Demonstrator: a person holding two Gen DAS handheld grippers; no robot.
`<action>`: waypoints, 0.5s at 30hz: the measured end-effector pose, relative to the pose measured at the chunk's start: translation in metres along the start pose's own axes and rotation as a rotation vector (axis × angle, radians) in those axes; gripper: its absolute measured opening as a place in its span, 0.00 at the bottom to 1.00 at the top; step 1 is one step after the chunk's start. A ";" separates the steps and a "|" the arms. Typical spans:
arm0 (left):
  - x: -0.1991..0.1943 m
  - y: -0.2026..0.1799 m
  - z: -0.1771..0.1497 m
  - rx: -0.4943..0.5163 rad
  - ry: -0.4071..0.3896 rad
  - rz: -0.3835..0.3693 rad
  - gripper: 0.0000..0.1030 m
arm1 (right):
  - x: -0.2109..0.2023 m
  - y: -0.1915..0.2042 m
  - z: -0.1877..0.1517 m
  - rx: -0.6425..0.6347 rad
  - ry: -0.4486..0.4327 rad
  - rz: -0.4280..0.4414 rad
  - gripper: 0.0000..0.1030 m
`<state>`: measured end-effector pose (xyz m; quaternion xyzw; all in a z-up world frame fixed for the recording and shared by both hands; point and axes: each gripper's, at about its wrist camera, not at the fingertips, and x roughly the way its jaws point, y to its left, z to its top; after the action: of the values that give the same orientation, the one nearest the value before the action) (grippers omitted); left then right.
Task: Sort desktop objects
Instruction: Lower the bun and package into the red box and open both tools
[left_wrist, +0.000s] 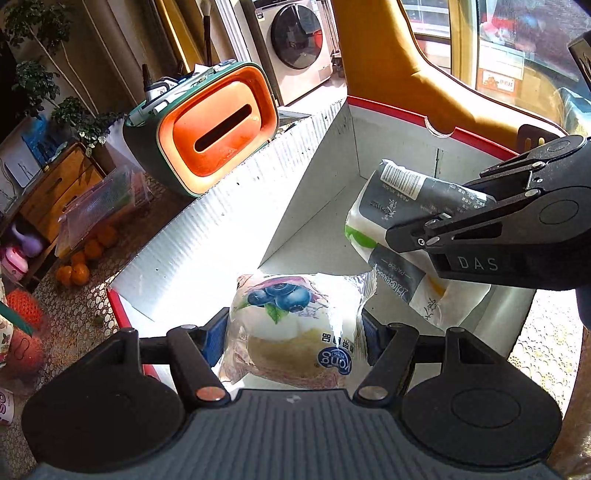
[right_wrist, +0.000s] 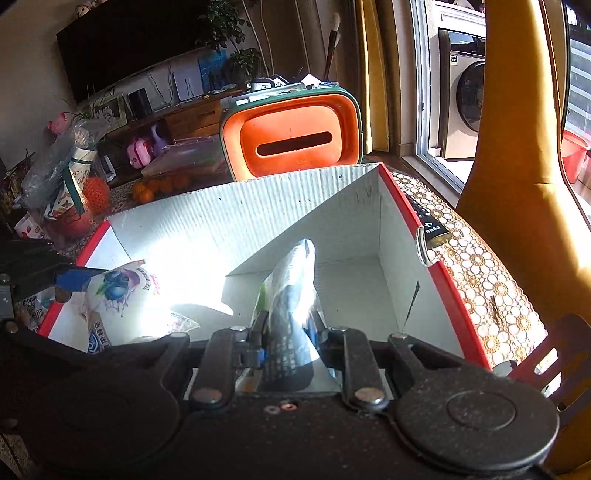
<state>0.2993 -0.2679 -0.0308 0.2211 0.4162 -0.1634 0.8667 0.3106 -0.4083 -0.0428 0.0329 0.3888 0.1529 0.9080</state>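
Both tongs clamped over the box (left_wrist: 236, 221): left tongs (left_wrist: 293, 332) held the cake (left_wrist: 291, 325), right tongs (right_wrist: 286, 328) the tissue pack (left_wrist: 399, 225) at 3 o'clock. Risk: tongs colliding, slick wrappers slipping.

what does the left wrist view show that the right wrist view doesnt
Only the left wrist view shows the tissue pack's barcode and the DAS lettering on the right gripper.

Only the right wrist view shows the dark TV screen and the red bowl outside the window.

Both show the white cardboard box with red edges, the orange tissue box, the blueberry bread packet in the left gripper, the tissue pack and the washing machine.
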 end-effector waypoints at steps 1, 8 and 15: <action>0.003 -0.001 0.000 0.008 0.013 -0.001 0.66 | 0.002 0.000 -0.001 0.000 0.008 -0.001 0.19; 0.021 -0.001 0.004 0.009 0.099 -0.024 0.66 | 0.008 -0.004 -0.007 -0.013 0.035 -0.013 0.19; 0.031 -0.005 0.004 0.032 0.156 -0.006 0.68 | 0.009 -0.003 -0.009 -0.023 0.049 -0.017 0.21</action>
<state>0.3179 -0.2778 -0.0540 0.2456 0.4804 -0.1549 0.8276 0.3113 -0.4094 -0.0557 0.0154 0.4092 0.1505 0.8998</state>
